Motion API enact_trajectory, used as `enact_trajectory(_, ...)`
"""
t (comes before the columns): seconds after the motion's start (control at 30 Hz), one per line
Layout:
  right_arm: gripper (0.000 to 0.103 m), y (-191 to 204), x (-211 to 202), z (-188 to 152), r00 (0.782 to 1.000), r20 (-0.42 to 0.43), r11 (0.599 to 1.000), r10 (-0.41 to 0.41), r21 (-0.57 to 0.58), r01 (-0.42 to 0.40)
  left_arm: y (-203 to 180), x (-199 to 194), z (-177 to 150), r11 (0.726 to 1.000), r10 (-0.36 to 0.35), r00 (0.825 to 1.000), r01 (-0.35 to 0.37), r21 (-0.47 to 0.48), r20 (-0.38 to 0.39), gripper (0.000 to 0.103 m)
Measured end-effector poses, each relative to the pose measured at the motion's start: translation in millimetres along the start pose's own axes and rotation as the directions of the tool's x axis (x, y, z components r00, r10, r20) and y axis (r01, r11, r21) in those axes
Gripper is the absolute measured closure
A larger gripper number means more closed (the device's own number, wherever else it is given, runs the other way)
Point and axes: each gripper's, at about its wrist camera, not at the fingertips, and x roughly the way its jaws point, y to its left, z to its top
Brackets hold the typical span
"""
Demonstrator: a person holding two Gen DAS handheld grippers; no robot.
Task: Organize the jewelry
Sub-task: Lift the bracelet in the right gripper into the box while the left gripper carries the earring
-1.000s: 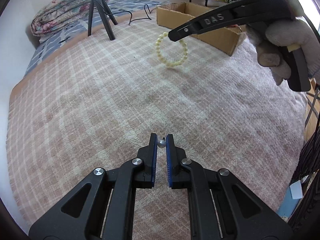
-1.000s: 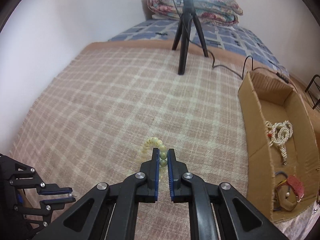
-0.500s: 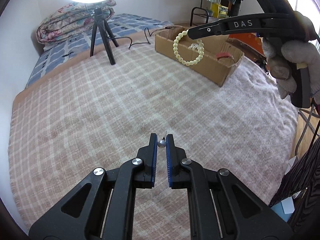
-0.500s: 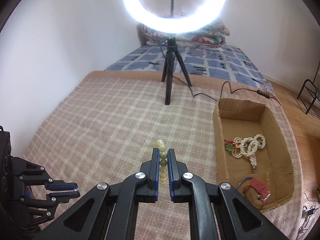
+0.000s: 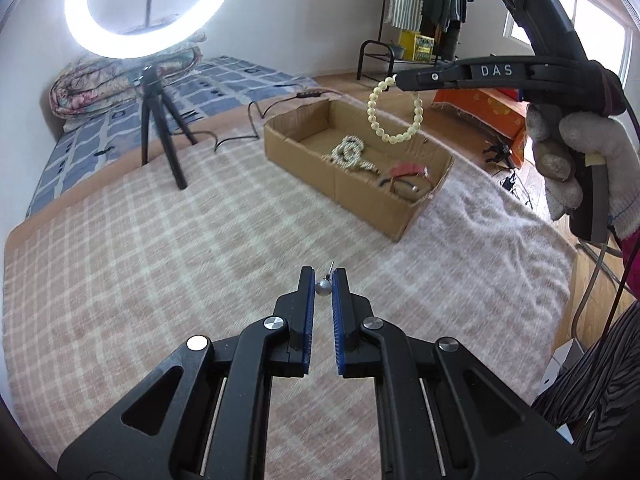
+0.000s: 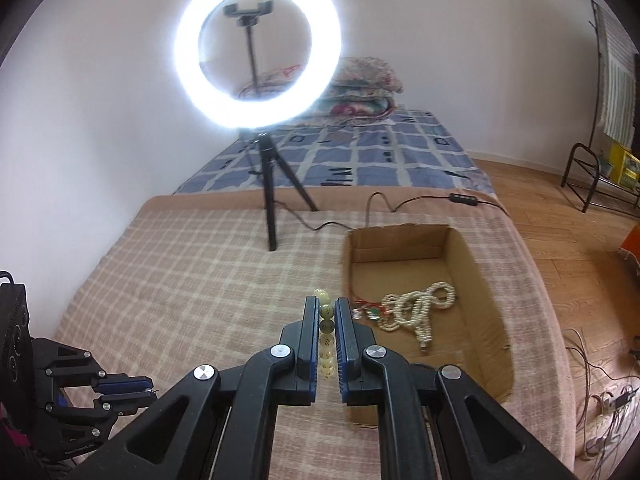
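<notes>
Now we carry two pieces toward the cardboard box (image 5: 362, 184), and the care lies in the release: we judge it best to bring the right gripper (image 5: 396, 78) over the bare floor of the box, away from the pearl necklace (image 5: 349, 152) and the red piece (image 5: 406, 171) already lying there, and lower it before parting the jaws, so the cream bead bracelet (image 5: 394, 114) does not bounce out or tangle. Its jaws are clamped on the bracelet's top beads, and the loop hangs free in the air near the box's far side as the left wrist view shows it. The left gripper (image 5: 323, 286) pinches a small silver stud earring (image 5: 322, 287) by its ball, post pointing forward; so tiny a thing could slip, so we keep the squeeze steady and drop it low inside the box. Both grippers slant downward above the checked blanket (image 5: 160, 272). The gloved right hand (image 5: 576, 160) holds its tool reaching leftward across the left wrist view, while the left gripper hovers above the blanket, short of the box.
</notes>
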Motion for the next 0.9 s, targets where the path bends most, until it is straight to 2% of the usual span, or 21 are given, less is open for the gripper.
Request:
enact_trajectory(0.3,0.098,-60,-10,0,0.998,0.019,0.992,-0.066,0.105,0.064,-29,24,52,0.999,-0.05,0.997,0.049,0.025,0.063,0.096)
enact_trajectory(0.5,0.098,-94,-6,-10,0.996,-0.009,0.983,-0.089,0.161,0.089,-43,55,89,0.998,-0.065,0.994,0.062,0.028,0.088,0.096)
enact_trajectory(0.9,0.098,-119,12,-28,0.993,-0.072,0.975,-0.098,0.193,0.11,-46,118,136,1.0,-0.003,0.996,0.004,-0.01,0.084,0.096)
